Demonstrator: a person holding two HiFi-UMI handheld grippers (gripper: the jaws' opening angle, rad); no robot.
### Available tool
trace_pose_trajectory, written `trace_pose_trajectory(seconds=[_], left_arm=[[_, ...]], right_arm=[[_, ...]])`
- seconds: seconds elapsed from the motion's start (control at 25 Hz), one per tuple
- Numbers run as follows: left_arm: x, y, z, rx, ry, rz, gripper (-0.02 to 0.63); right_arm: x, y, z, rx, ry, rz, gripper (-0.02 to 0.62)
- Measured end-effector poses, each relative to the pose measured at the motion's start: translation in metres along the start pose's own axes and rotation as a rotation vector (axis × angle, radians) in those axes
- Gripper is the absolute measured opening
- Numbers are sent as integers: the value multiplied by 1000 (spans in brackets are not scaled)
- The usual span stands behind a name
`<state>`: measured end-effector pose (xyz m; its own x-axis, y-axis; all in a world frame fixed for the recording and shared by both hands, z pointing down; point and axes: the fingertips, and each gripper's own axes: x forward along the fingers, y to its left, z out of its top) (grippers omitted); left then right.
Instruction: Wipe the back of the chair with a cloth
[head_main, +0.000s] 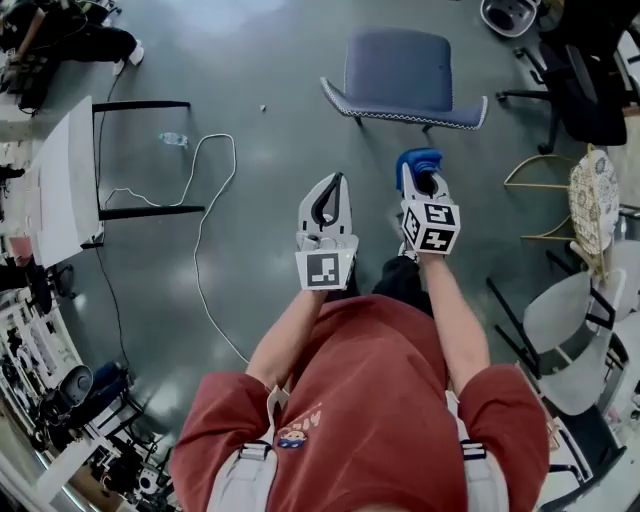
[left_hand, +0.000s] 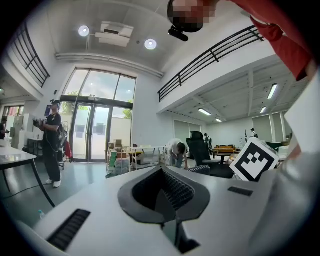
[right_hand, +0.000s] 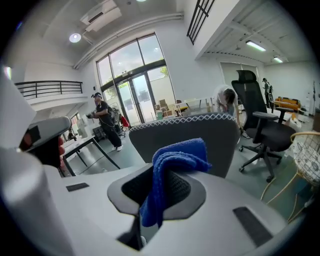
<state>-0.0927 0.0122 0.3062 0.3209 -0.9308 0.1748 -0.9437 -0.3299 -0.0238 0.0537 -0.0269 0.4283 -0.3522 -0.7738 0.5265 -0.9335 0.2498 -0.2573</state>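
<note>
**Q:** Left claw?
**A:** My left claw (head_main: 333, 180) is pressed together with nothing in it. I hold it just beside the right one.

**Q:** Right claw?
**A:** My right claw (head_main: 421, 175) is clamped on the blue cloth (right_hand: 172, 162). The cloth folds over the tips and hangs down between them.

**Q:** Chair?
**A:** The chair (head_main: 400, 75) stands on the grey floor (head_main: 250, 60) just ahead. The chair back (right_hand: 200, 132) is upright and faces my right claw. The cloth is near it, and the head view shows a gap between them.
</note>
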Motion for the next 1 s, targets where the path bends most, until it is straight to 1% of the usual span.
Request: trace_pose_trajectory(seconds=[0.16,0.2,0.28,0.32,0.4,0.44,0.48,0.52,0.6,0.72,0.8,0.88,1.0], left_arm=[[25,36,-27,-5,20,-88,13],[33,43,-33,6,11,-107,13],[50,57,-45,51,-17,-140,14],[58,62,-55,66,-12,-148,13],[76,69,-84,56,43,-150,13],[86,70,-92,67,31,-154,14],[96,71,-97,81,-6,-158,14],[103,71,-105,81,-35,-154,13],[111,72,-131,59,-48,-136,13],[118,69,-184,27,-14,-115,12],[122,66,-214,21,15,-108,13],[125,62,-235,11,34,-104,14],[123,58,-256,11,44,-110,13]], right_arm=[[40,14,-25,57,17,-75,61],[52,14,-33,75,21,-92,61],[77,14,-49,98,29,-116,61],[91,12,-57,102,32,-122,61],[123,3,-72,101,35,-128,61],[139,-4,-79,102,34,-132,61],[156,-11,-86,103,32,-135,61],[172,-17,-94,100,32,-137,61],[203,-29,-115,85,39,-137,60],[241,-48,-156,71,56,-145,61],[265,-61,-177,45,67,-146,60],[285,-74,-188,33,70,-147,60],[304,-84,-195,59,59,-152,61]])
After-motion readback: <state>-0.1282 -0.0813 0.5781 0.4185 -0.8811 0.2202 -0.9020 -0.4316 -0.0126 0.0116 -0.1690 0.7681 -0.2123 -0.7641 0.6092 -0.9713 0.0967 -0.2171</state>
